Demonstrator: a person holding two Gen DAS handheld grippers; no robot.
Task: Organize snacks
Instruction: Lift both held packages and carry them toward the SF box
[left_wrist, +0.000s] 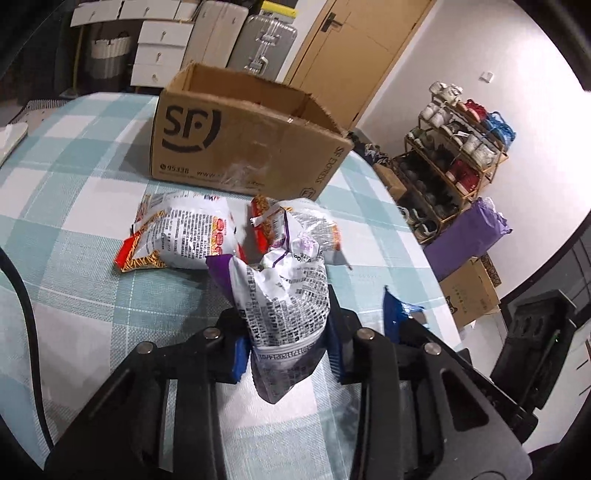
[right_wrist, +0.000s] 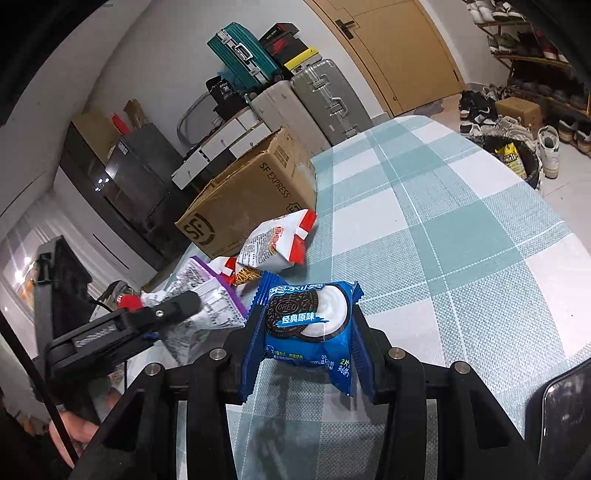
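Left claw (left_wrist: 288, 343) pinching purple packet (left_wrist: 288, 295) above table (left_wrist: 74, 184) | right claw (right_wrist: 306, 354) clamping Oreo pack (right_wrist: 308, 325) | box (left_wrist: 243, 140) beyond, two noodle packs (left_wrist: 184, 232) between.

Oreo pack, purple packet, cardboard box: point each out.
Oreo pack (right_wrist: 308, 319), right wrist view, cookie picture on its front.
Purple packet (left_wrist: 286, 299), left wrist view, printed back.
Cardboard box (left_wrist: 236, 147), left wrist view, front wall.

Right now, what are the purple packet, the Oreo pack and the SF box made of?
Purple packet: thin glossy plastic film, crinkled, glare on the folds.
Oreo pack: glossy printed plastic wrapper with serrated sealed edges.
SF box: matte brown corrugated cardboard, its top edges torn and fuzzy.
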